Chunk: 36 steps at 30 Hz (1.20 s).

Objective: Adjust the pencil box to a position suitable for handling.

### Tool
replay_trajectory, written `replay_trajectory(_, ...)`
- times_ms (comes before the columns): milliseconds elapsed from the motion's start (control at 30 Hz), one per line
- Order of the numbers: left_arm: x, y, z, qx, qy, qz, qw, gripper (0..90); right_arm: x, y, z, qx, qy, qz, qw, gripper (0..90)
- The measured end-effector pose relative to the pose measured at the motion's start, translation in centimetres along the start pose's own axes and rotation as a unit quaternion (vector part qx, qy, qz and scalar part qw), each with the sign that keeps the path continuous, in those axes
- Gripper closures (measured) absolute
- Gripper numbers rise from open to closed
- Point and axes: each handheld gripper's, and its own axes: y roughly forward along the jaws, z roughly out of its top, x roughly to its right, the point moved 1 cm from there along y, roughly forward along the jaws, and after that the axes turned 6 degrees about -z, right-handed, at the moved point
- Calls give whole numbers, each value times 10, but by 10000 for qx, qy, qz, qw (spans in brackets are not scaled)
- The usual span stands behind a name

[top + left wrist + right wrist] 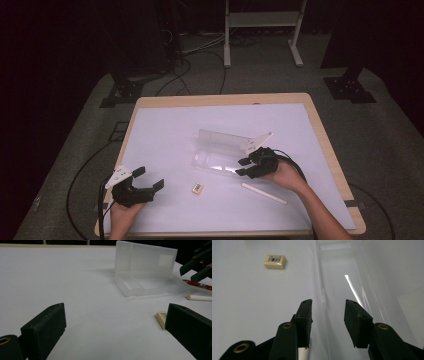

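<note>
A clear plastic case (220,150) lies in the middle of the white mat, its lid standing open at the back. My right gripper (241,167) is open at the case's right end; in the right gripper view (328,305) its jaws straddle the near wall of the tray (342,287) with nothing held. At the front left my left gripper (149,178) stands wide open, pointing across the mat toward the case (145,272). A small cream eraser (197,188) with a barcode label lies between the two grippers, close beside the left gripper's (115,315) right jaw.
A white stick (264,193) lies on the mat in front of the right hand. A red pen (198,285) lies under the right gripper (197,267), just behind the white stick (198,297). The mat (165,130) covers most of the wooden table.
</note>
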Motion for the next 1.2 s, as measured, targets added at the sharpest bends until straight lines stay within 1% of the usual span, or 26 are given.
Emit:
replay_trajectory(33, 0, 0, 0, -1, 6, -1, 10000, 29, 0, -2, -1, 0, 66, -5, 10000, 563)
replay_trajectory(67, 0, 0, 0, 0, 6, -3, 10000, 29, 0, -4, -3, 7, 50, -37, 10000, 563)
replay_trajectory(500, 1, 1, 0, -4, 5, -13, 10000, 29, 5, -27, -25, 71, 310, -320, 9990, 563)
replay_trajectory(867, 2, 2, 0, -37, 16, -15, 10000, 29, 9, -41, -43, 77, 454, -506, 9977, 565)
replay_trajectory(1200, 2, 2, 0, -43, 23, -13, 10000, 29, 12, -50, -61, 44, 625, -681, 9957, 564)
